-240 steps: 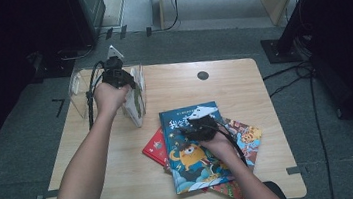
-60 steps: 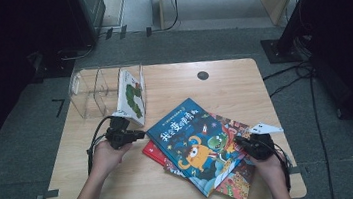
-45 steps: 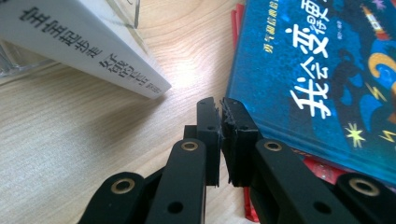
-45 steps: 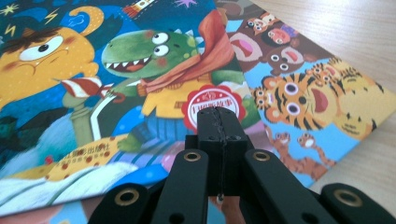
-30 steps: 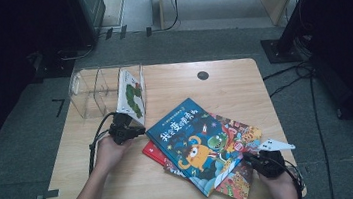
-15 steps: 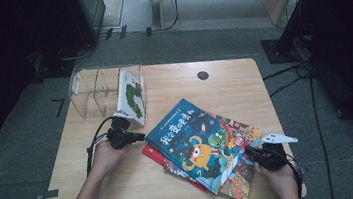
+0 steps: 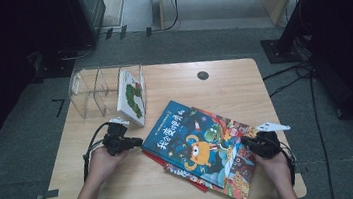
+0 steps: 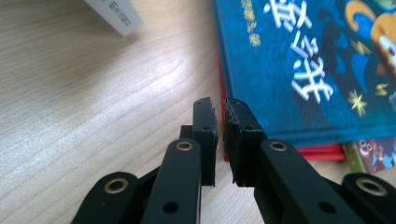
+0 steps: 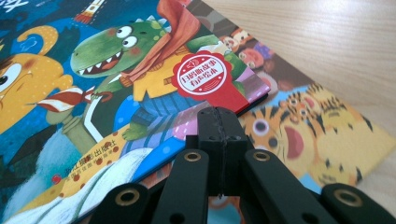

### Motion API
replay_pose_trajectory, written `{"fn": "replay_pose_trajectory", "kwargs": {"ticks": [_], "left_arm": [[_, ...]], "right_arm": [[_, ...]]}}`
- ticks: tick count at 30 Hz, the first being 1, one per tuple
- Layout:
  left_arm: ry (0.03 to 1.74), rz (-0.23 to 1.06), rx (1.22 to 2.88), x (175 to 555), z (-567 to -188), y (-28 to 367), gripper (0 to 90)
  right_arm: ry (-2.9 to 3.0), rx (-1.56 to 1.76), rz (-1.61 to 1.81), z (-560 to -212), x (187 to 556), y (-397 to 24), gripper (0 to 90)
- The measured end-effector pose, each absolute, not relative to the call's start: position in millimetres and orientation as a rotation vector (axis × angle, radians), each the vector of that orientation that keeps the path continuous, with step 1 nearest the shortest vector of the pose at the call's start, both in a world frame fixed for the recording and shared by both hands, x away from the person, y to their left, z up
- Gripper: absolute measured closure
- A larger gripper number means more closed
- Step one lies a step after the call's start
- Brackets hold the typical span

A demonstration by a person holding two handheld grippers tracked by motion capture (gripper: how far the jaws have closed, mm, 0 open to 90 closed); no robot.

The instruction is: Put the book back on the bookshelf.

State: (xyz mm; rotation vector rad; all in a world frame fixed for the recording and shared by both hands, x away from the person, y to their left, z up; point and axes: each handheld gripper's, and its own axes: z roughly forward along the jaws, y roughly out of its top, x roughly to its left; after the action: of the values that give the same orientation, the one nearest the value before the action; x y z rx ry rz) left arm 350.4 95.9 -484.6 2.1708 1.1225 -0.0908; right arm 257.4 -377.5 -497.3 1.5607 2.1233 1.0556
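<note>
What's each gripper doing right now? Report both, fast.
Left gripper: nearly closed, a thin gap left, holding nothing, at the edge of the blue book.
Right gripper: closed, empty, over the tiger book.

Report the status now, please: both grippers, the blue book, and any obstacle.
Left gripper nearly shut, empty, at blue book left edge. Right gripper shut, empty, over the book's right corner. Blue book flat atop stack. Nothing blocking.
</note>
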Motion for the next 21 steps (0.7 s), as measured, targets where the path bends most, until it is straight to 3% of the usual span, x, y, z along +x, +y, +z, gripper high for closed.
{"fn": "replay_pose_trajectory", "kwargs": {"ticks": [21], "left_arm": [[1.113,-0.157,2.177,309,-482,90,85.6]], "right_arm": [[2.15,1.518,1.058,-497,306,-373,90.0]]}}
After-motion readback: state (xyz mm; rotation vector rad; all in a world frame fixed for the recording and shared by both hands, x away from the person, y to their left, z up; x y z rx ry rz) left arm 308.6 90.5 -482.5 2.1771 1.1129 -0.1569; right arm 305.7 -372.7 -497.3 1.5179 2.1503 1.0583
